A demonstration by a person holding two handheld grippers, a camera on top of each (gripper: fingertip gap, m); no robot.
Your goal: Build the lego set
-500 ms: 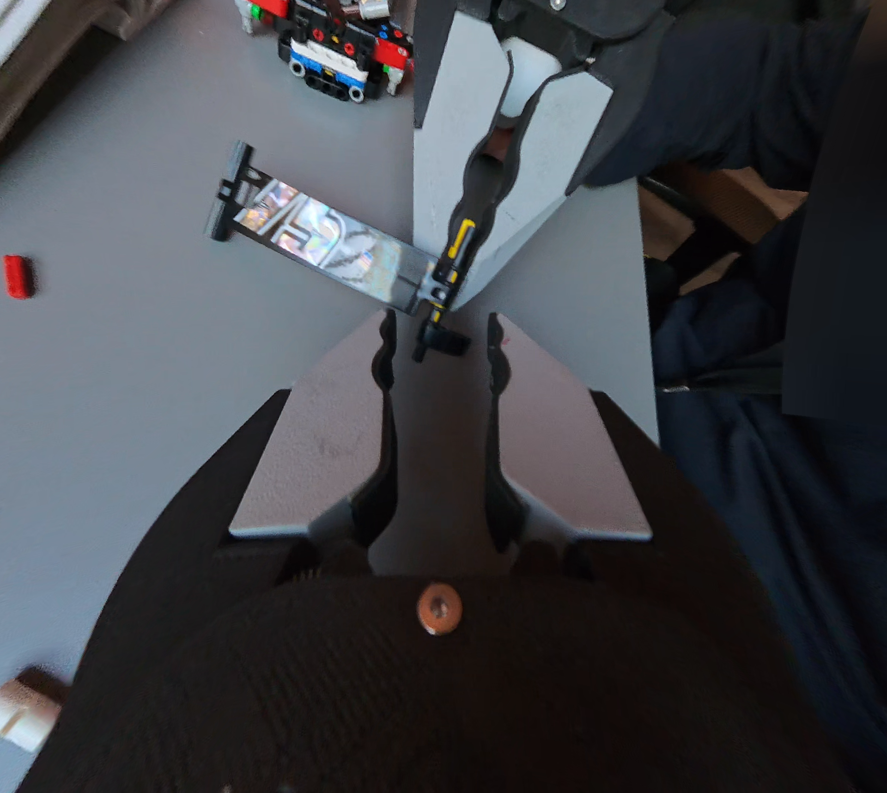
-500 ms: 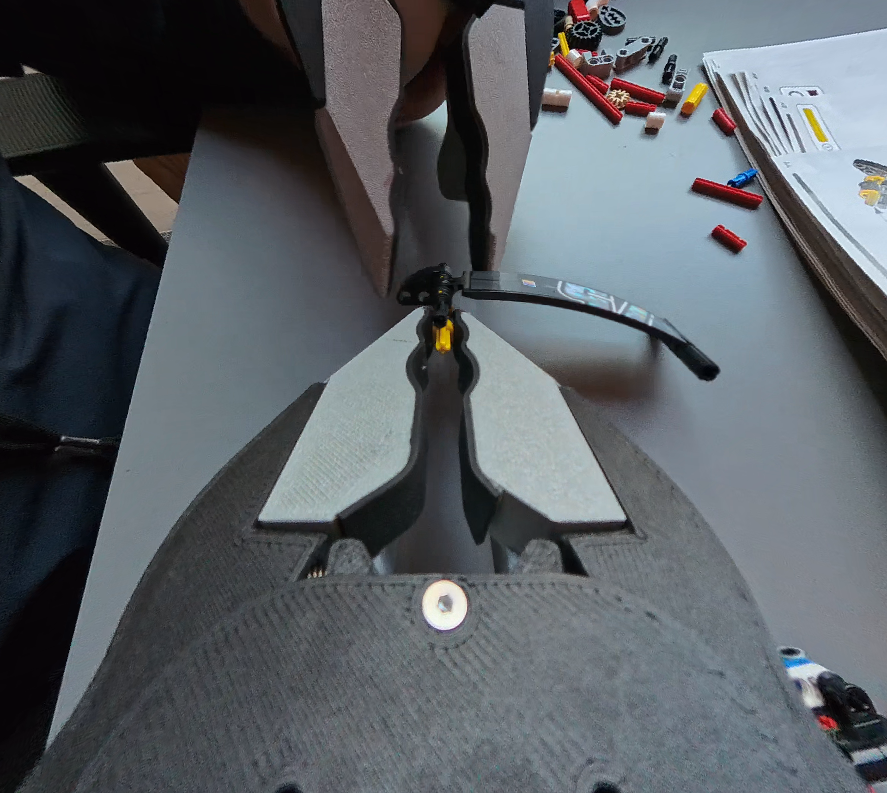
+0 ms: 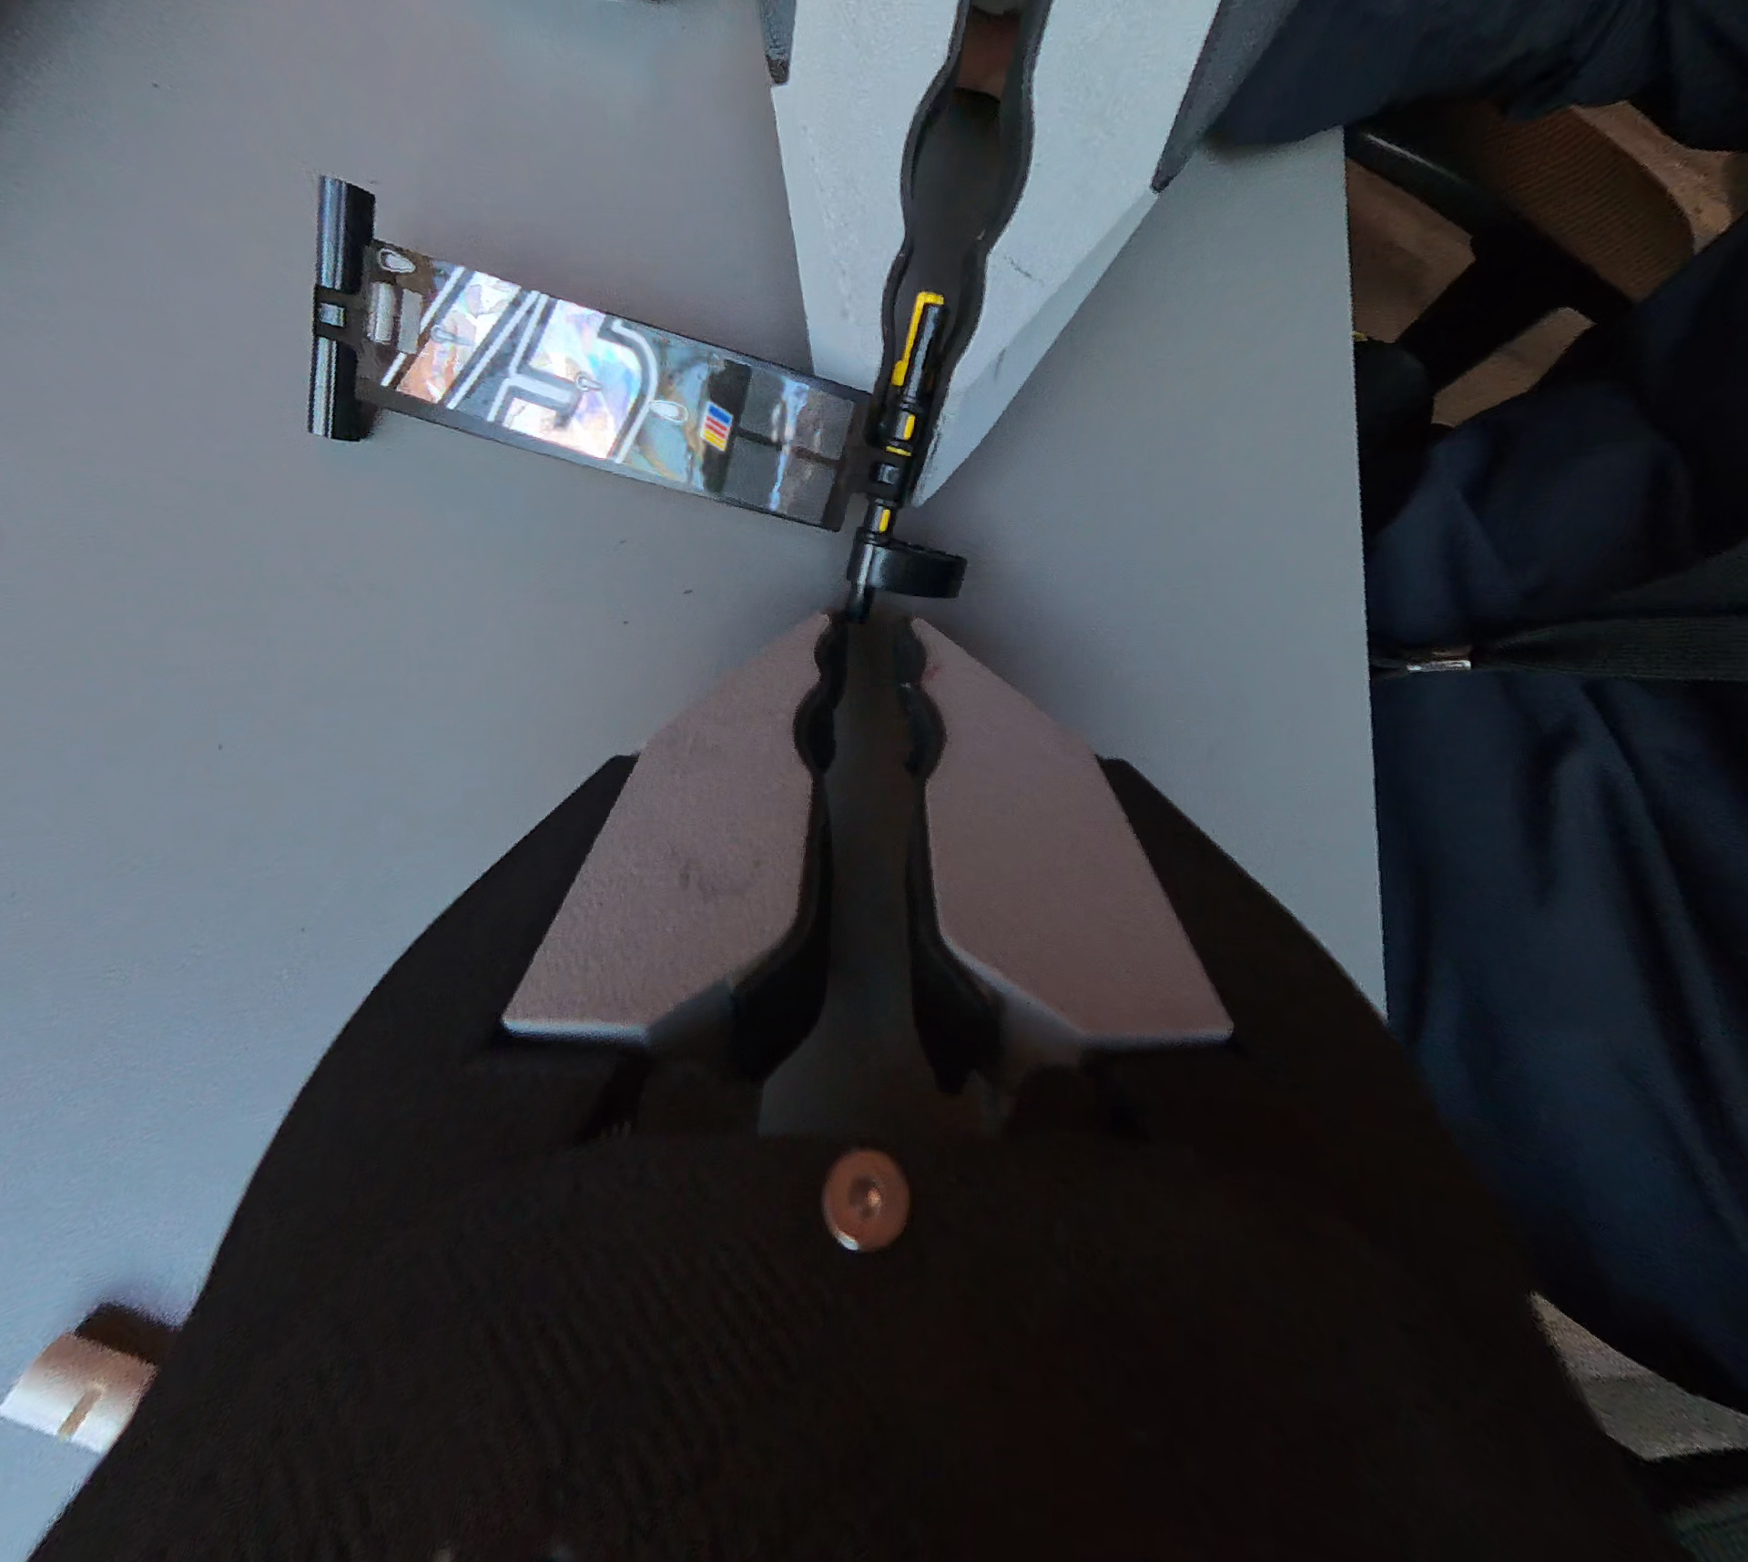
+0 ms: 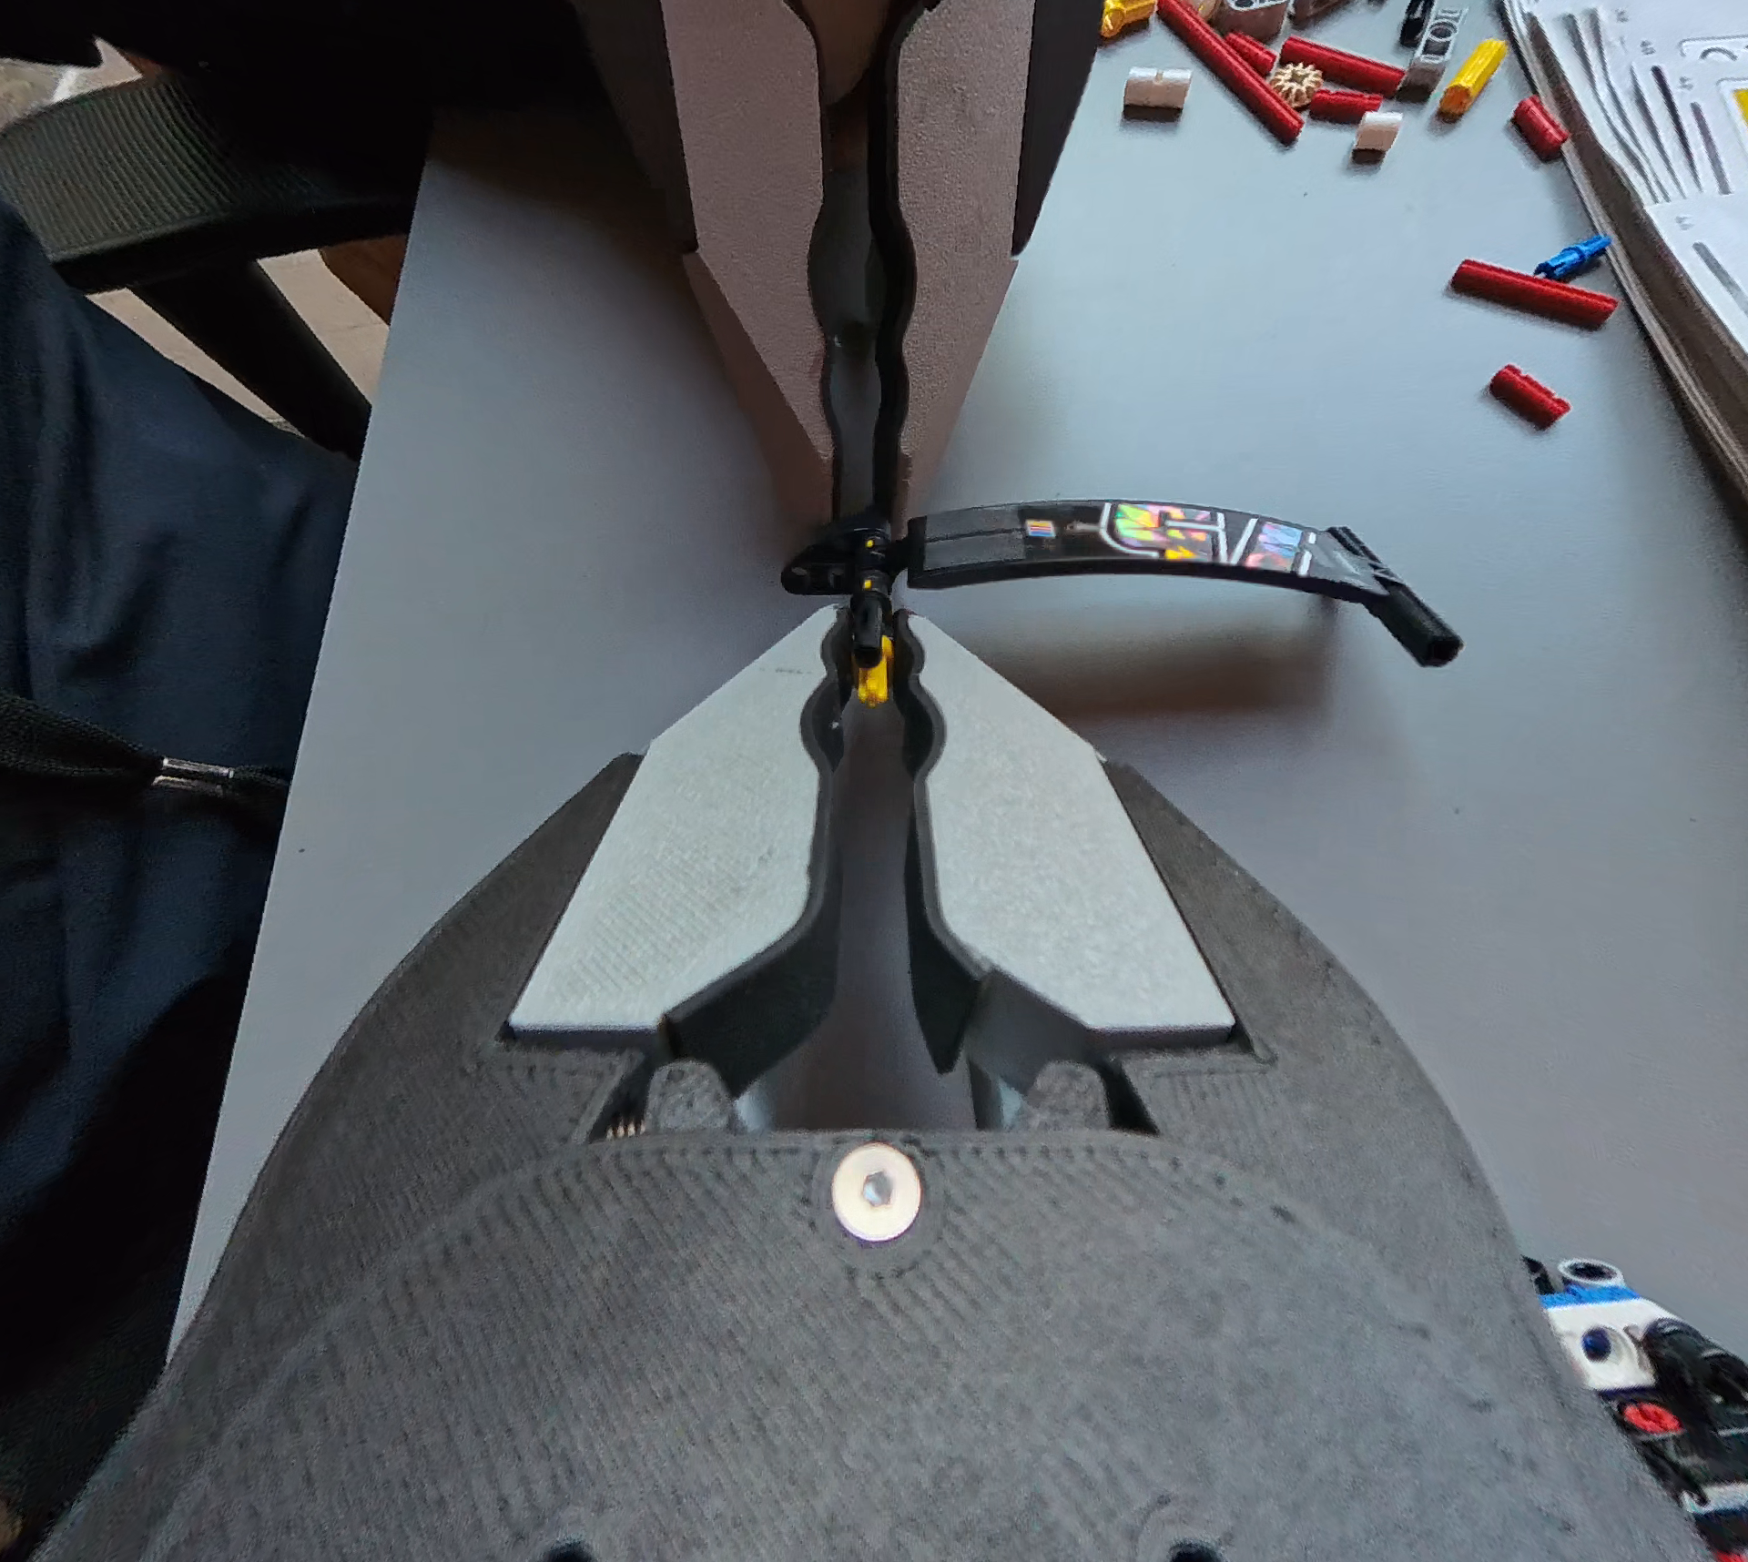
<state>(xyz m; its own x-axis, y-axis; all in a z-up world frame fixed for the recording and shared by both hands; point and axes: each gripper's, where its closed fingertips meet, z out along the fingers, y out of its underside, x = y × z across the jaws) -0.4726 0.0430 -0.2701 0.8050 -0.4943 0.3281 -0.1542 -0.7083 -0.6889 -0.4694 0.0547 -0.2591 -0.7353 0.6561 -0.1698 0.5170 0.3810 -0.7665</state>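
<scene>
bridging both hand-held grippers: black-and-yellow axle (image 3: 906, 391)

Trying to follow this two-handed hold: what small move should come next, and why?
Probably nudge the left gripper gently forward along the axle. Its fingertips pinch the axle's black tip just behind the lever, a bit of yellow axle shows between lever and panel, and the right gripper clamps the far yellow end, bracing it.

left gripper (image 3: 868, 628): fingers nearly together | right gripper (image 4: 868, 647): fingers nearly together | tips facing, close
</scene>
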